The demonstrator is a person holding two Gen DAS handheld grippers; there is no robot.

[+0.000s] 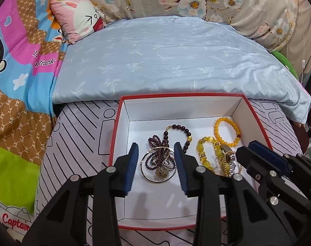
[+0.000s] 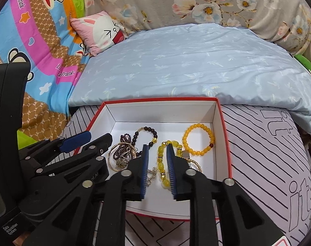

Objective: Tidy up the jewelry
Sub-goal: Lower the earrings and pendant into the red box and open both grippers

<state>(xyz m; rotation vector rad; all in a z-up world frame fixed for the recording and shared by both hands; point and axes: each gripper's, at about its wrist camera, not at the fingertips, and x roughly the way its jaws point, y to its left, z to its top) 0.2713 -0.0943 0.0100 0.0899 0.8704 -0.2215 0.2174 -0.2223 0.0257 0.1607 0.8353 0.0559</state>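
A red-rimmed white box [image 1: 255,110] [image 2: 225,123] holds the jewelry. My left gripper [image 1: 156,150] is open inside it, its fingers on either side of a gold bangle tangled with a purple bead strand [image 1: 158,164] [image 2: 120,157]. A dark brown bead bracelet [image 1: 179,129] [image 2: 147,131] lies just behind. My right gripper [image 2: 157,148] is partly open, its fingers straddling a yellow stone bracelet [image 2: 162,164] [image 1: 204,153] without gripping it. An orange bead bracelet [image 2: 197,139] [image 1: 227,131] lies at the box's right. A gold chain and watch [image 1: 229,160] lie beside the yellow stones.
The box sits on a white cushion with black lines [image 1: 77,135] [image 2: 264,143]. Behind it lies a pale blue quilt [image 1: 165,57] [image 2: 196,65], a pink rabbit pillow [image 1: 79,18] and a colourful cartoon blanket [image 1: 22,61] at the left.
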